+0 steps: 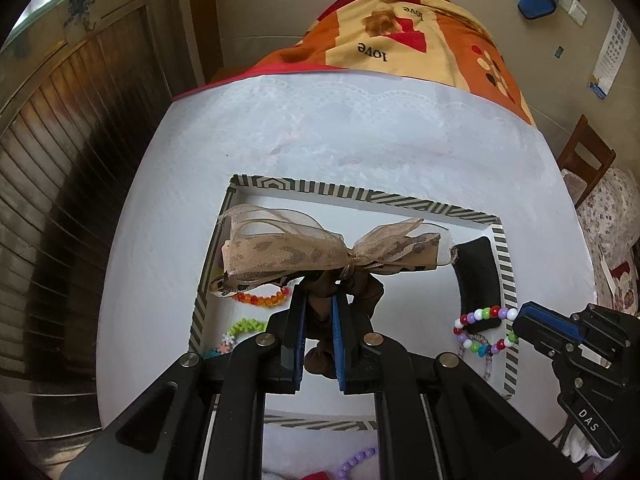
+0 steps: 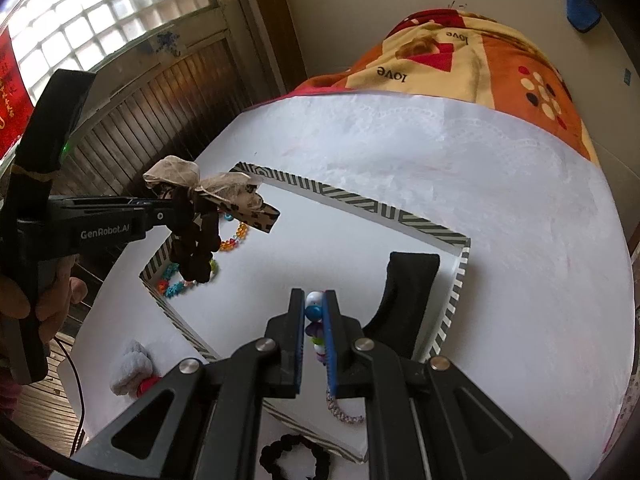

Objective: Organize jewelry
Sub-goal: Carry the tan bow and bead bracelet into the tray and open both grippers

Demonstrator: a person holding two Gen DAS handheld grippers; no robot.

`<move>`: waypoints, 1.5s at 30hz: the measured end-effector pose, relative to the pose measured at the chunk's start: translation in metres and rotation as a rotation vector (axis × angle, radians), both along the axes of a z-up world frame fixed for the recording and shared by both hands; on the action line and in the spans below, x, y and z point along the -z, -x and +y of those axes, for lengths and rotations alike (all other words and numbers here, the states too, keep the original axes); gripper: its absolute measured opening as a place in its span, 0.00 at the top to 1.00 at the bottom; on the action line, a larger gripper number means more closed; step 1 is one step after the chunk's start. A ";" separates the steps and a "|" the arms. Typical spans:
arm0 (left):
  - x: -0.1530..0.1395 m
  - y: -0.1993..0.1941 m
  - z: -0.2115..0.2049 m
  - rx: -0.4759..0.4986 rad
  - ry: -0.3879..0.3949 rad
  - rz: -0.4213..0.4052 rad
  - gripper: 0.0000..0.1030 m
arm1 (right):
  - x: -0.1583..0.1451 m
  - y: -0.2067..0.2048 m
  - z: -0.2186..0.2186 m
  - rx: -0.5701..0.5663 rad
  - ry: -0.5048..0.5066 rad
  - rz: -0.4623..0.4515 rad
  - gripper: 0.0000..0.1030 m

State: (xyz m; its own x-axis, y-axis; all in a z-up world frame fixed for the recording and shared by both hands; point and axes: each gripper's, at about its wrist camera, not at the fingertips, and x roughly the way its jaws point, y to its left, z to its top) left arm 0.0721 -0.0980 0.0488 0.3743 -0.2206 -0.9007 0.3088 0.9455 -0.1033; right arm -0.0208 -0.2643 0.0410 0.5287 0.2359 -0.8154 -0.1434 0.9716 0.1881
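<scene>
A shallow white tray with a striped rim (image 1: 360,193) (image 2: 420,229) lies on the white table. My left gripper (image 1: 319,300) (image 2: 176,210) is shut on a brown scrunchie with a tan mesh bow (image 1: 320,248) (image 2: 200,236) and holds it above the tray's left side. My right gripper (image 2: 314,300) (image 1: 520,316) is shut on a multicoloured bead bracelet (image 2: 314,312) (image 1: 484,314) over the tray's right side, beside a black pad (image 1: 478,276) (image 2: 408,280). An orange bead bracelet (image 1: 262,300) (image 2: 234,240) and other small colourful pieces (image 1: 244,326) (image 2: 174,284) lie in the tray's left part.
A black scrunchie (image 2: 294,460) and a grey fluffy scrunchie (image 2: 130,366) lie on the table in front of the tray. A purple bead string (image 1: 356,460) lies near the front edge. An orange patterned blanket (image 1: 408,36) covers the far end. A wooden chair (image 1: 586,156) stands at right.
</scene>
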 end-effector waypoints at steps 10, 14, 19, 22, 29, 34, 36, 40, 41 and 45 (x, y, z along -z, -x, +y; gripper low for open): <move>0.005 -0.023 0.004 -0.035 0.025 0.025 1.00 | 0.009 -0.015 0.004 -0.024 -0.005 0.019 0.91; 0.007 -0.031 0.003 -0.047 0.040 0.032 1.00 | 0.014 -0.022 0.005 -0.032 -0.008 0.030 0.91; 0.009 -0.045 0.000 -0.064 0.067 0.044 1.00 | 0.019 -0.030 0.008 -0.043 -0.010 0.041 0.91; 0.012 -0.052 -0.004 -0.072 0.073 0.050 1.00 | 0.023 -0.035 0.009 -0.049 -0.015 0.046 0.91; 0.036 -0.066 -0.009 -0.113 0.103 0.095 1.00 | 0.031 -0.046 0.013 -0.060 -0.031 0.060 0.91; 0.060 -0.075 -0.006 -0.159 0.088 0.127 1.00 | 0.036 -0.064 0.011 -0.057 -0.048 0.064 0.91; 0.066 -0.077 -0.004 -0.175 0.081 0.136 1.00 | 0.039 -0.072 0.006 -0.042 -0.049 0.065 0.91; 0.077 -0.082 0.003 -0.212 0.062 0.147 1.00 | 0.048 -0.092 -0.009 -0.006 -0.036 0.071 0.91; 0.079 -0.083 0.004 -0.218 0.057 0.149 1.00 | 0.050 -0.096 -0.013 0.001 -0.031 0.075 0.91; 0.085 -0.083 0.004 -0.223 0.050 0.156 1.00 | 0.063 -0.109 -0.032 0.049 0.003 0.099 0.91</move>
State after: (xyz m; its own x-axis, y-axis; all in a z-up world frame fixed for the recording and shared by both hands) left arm 0.1548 -0.0936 -0.0360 0.2766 -0.1940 -0.9412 0.0704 0.9809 -0.1814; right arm 0.0877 -0.2961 -0.0222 0.4567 0.2092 -0.8647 -0.0766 0.9776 0.1960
